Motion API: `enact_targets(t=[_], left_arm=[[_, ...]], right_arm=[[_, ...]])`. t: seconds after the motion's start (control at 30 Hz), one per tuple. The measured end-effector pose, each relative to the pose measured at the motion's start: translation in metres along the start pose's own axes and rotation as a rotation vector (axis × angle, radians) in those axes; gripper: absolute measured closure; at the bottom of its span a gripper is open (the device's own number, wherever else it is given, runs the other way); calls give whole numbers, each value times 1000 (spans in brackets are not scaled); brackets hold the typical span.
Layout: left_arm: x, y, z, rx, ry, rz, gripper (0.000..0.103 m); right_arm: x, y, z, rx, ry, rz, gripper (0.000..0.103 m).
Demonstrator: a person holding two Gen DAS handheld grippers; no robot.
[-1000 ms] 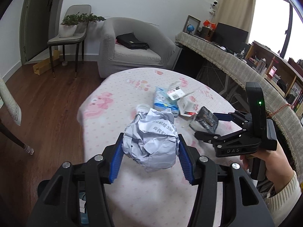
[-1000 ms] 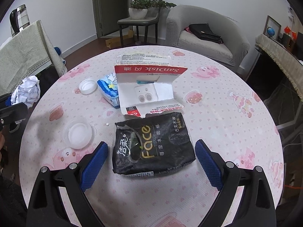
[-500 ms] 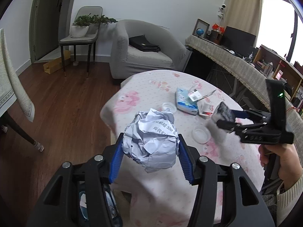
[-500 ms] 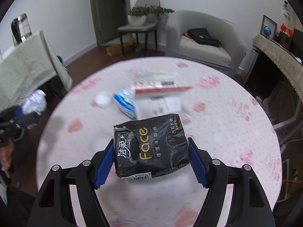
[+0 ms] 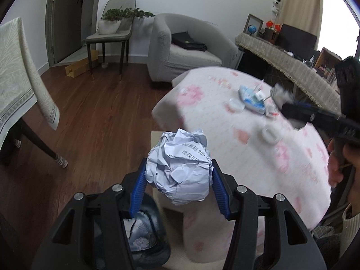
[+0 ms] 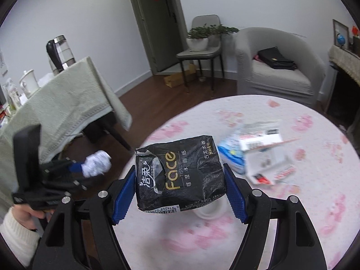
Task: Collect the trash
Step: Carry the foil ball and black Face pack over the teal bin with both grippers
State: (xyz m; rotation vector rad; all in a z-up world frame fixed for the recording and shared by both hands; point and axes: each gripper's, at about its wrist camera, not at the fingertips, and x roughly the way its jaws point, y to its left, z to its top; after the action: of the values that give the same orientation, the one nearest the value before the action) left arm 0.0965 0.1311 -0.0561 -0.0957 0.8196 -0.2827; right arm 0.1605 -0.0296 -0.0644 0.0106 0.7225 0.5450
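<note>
The round table [image 6: 281, 236], under a pink-patterned cloth, carries an open white box [image 6: 265, 155], a blue packet [image 6: 229, 155] and two small lids [image 5: 236, 105] near its middle. Below the table's edge stands a dark bin [image 5: 144, 236]. The right gripper [image 6: 180, 177] is clamped on a black tissue pack [image 6: 180, 175], lifted clear of the table. The left gripper [image 5: 178, 175] is clamped on a paper ball [image 5: 178, 168], off the table's edge, just above the bin.
</note>
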Motion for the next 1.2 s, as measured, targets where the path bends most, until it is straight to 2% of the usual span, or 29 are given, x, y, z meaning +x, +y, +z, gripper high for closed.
enact_targets(t=[0.57, 1.2], left_arm=[[4, 68, -48, -47, 121, 81, 47], [14, 109, -88, -56, 290, 114, 46]], right_arm=[[50, 82, 12, -71, 13, 155, 29], [96, 141, 10, -139, 69, 220, 29]])
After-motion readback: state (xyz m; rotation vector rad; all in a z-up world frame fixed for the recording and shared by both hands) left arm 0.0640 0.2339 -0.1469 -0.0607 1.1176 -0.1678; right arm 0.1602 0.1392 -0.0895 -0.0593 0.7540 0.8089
